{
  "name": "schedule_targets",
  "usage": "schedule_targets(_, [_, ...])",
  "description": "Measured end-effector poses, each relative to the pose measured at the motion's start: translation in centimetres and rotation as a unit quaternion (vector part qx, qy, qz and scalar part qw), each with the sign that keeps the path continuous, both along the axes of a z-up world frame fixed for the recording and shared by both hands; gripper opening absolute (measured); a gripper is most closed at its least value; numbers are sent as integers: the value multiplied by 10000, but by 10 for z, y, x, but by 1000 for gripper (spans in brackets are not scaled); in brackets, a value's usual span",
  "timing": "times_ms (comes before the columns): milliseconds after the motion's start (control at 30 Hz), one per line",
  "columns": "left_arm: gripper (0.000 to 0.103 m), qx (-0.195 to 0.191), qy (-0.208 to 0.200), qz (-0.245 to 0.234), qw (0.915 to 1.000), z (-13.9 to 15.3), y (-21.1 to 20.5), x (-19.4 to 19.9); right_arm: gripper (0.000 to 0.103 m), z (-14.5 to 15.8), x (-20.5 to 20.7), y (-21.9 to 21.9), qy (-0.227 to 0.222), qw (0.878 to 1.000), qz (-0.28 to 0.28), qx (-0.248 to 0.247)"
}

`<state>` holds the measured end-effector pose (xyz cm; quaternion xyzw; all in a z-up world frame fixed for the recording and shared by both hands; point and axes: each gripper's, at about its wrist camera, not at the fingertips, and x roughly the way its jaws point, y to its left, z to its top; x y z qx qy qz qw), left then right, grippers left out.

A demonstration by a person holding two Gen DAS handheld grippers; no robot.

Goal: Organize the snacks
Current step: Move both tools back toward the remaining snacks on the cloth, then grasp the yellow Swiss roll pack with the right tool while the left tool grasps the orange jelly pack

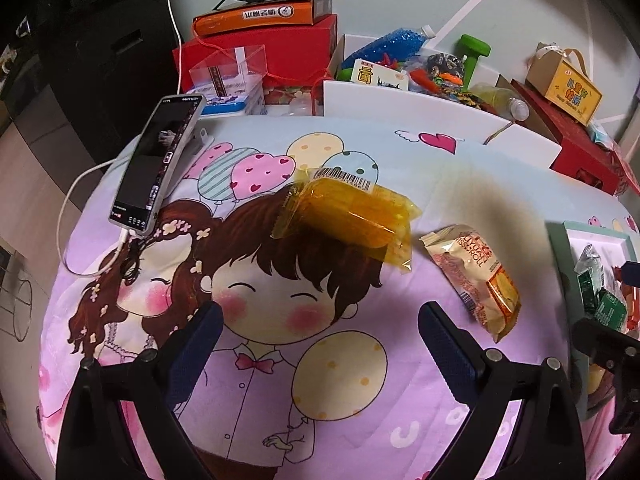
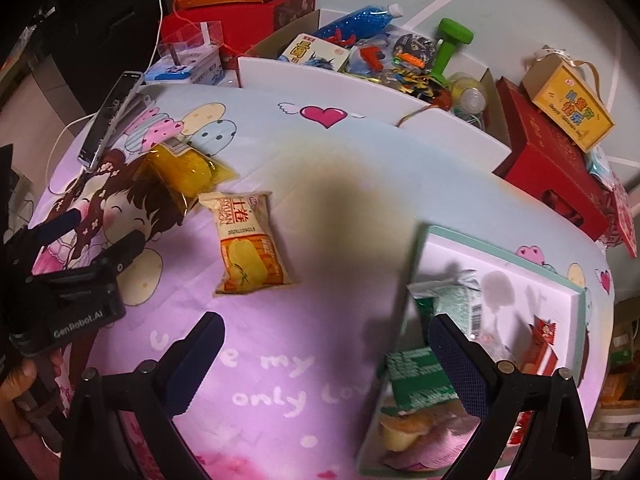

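An amber see-through snack bag lies on the cartoon cloth ahead of my left gripper, which is open and holds nothing. To its right lies an orange-and-cream roll packet. In the right wrist view the same roll packet and amber bag lie to the upper left. My right gripper is open, its right finger over a pale green tray that holds green packets, a red packet and a jelly cup. The left gripper shows at the left edge.
A phone on a white cable leans at the cloth's left. Behind stand red boxes, an orange box, a white bin of toys and a yellow gift box. A hand shows low left.
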<state>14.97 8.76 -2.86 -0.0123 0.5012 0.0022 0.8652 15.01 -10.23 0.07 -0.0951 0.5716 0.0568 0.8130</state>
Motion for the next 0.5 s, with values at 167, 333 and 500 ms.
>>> schedule_targets(167, [98, -151, 62, 38, 9999, -7, 9, 9, 103, -10, 11, 11, 31, 9999, 75, 72])
schedule_targets(333, [98, -350, 151, 100, 9992, -13, 22, 18, 103, -21, 25, 23, 116, 9998, 126, 72])
schedule_targets(500, [98, -506, 113, 33, 9986, -11, 35, 27, 103, -36, 37, 35, 236, 9996, 126, 102])
